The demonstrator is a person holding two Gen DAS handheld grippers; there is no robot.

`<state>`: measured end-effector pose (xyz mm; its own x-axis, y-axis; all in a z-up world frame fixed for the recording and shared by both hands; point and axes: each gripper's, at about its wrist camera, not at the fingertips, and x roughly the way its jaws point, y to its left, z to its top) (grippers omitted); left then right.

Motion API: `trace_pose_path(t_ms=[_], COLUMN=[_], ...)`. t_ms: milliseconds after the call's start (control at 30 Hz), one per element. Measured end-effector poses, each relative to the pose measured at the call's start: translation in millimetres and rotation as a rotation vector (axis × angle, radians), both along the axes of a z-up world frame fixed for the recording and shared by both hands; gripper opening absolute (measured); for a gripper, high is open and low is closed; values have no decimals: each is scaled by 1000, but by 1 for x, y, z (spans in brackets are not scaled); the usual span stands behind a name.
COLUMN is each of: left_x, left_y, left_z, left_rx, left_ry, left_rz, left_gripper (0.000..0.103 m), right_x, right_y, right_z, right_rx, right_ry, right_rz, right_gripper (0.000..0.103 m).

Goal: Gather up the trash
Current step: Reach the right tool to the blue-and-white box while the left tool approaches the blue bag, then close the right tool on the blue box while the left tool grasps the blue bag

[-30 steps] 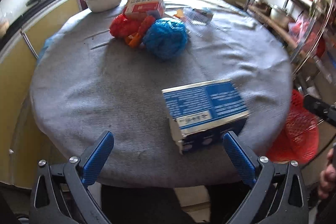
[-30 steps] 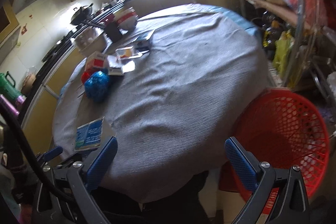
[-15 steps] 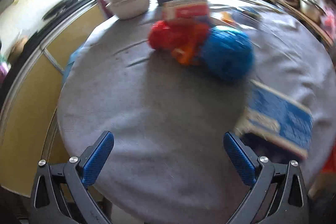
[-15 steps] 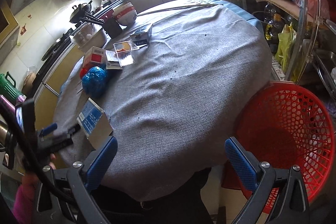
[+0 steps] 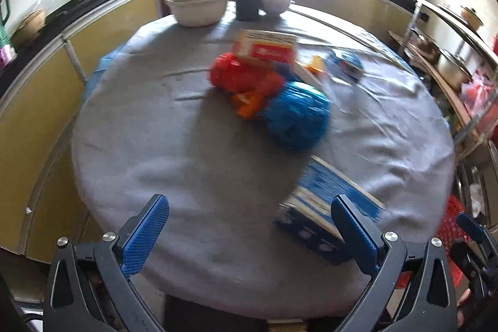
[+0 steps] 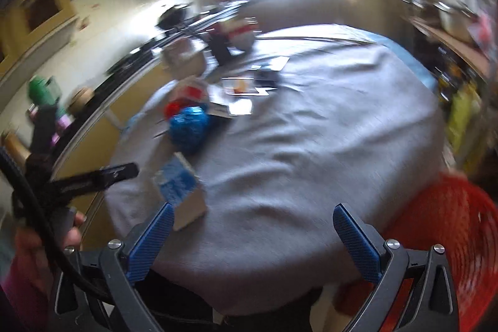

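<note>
STEP: you are lining up a first pick; both sets of jaws spread, empty | WHERE: blue box (image 5: 323,207) lower right of left view, by the left gripper (image 5: 249,234); red basket (image 6: 435,226) lower right of right view | NEXT: centre jaws over the box, then pinch

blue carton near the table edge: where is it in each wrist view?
Left wrist: blue carton lower right, partly behind the left tool's right finger.
Right wrist: blue carton lower left, just above the right tool's left finger.
Shared landmark: the crumpled blue bag, farther in on the table.
</note>
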<state>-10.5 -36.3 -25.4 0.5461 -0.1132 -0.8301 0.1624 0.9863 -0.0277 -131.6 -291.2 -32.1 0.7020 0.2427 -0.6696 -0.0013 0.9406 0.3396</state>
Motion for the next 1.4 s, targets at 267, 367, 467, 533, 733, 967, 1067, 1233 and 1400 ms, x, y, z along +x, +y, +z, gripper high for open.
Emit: trace_pose_path(t_ms=[267, 367, 467, 533, 733, 967, 1067, 1233, 1400], left_x=[49, 56, 54, 53, 56, 67, 74, 99, 105], left_y=[40, 58, 67, 69, 62, 14, -20, -62, -70], left_z=[13, 15, 7, 1, -8, 7, 9, -10, -19], left_rx=[-12, -80, -74, -71, -67, -88, -55, -31, -91], left_ry=[75, 101, 114, 130, 161, 126, 74, 131, 143], left_rz=[-4, 25, 49, 52, 43, -33, -79, -122, -134], left_gripper=[103, 103, 103, 103, 103, 103, 96, 66, 47], right_x=[64, 82, 94, 98, 104, 75, 60, 43, 26], right_y=[55, 68, 84, 100, 113, 81, 59, 23, -8], right_z=[-14, -24, -30, -34, -54, -54, -50, -44, -35], right_rx=[-65, -85, -69, -110, -178, -80, -36, 16, 65], right_ry=[-16, 2, 20, 33, 58, 39, 26, 12, -10], right_rz=[285, 348, 425, 468, 428, 313, 258, 153, 82], right_gripper=[103, 103, 103, 103, 69, 53, 53, 53, 53])
